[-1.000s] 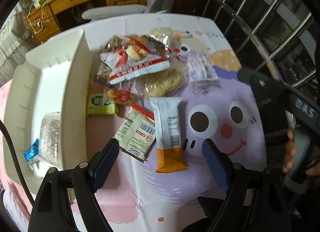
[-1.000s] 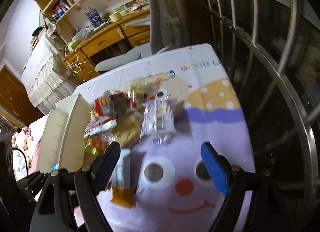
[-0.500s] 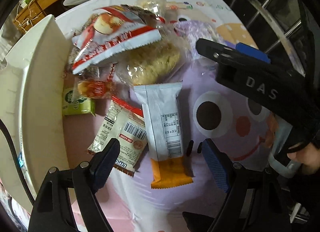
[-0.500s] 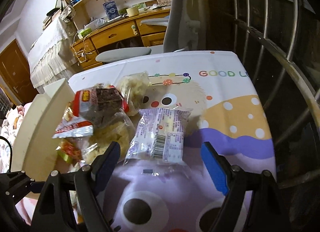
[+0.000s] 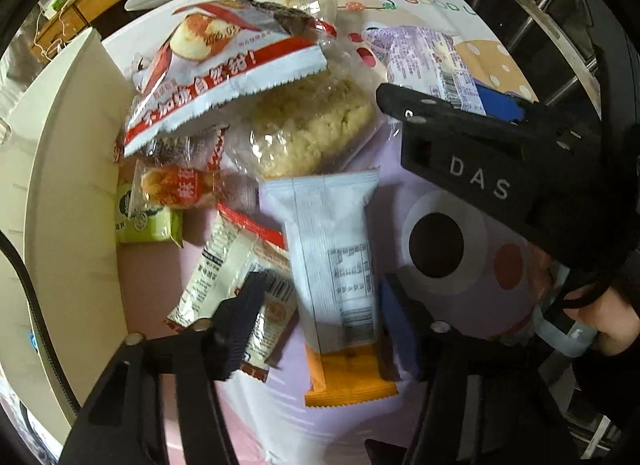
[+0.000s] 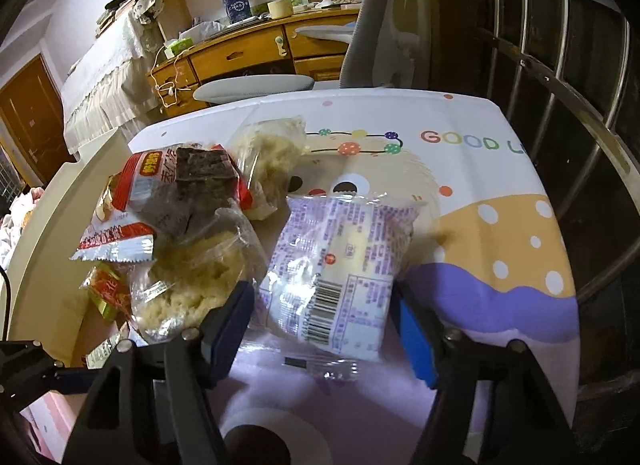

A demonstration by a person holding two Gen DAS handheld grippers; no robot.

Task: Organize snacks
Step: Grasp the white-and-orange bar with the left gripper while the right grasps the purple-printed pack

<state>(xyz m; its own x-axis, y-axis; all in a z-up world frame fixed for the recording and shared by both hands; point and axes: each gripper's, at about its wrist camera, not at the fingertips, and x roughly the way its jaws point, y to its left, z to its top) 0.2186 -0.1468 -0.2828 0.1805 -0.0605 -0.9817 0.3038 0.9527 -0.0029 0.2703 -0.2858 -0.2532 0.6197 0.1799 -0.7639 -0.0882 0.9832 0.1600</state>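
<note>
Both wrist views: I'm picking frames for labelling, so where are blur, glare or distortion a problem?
Left wrist view: strong fisheye bending at the rim, the left gripper smeared by motion blur, print on the white-and-orange packet soft. Right wrist view: glare on the purple packet, dark corners, window bars curved.
</note>
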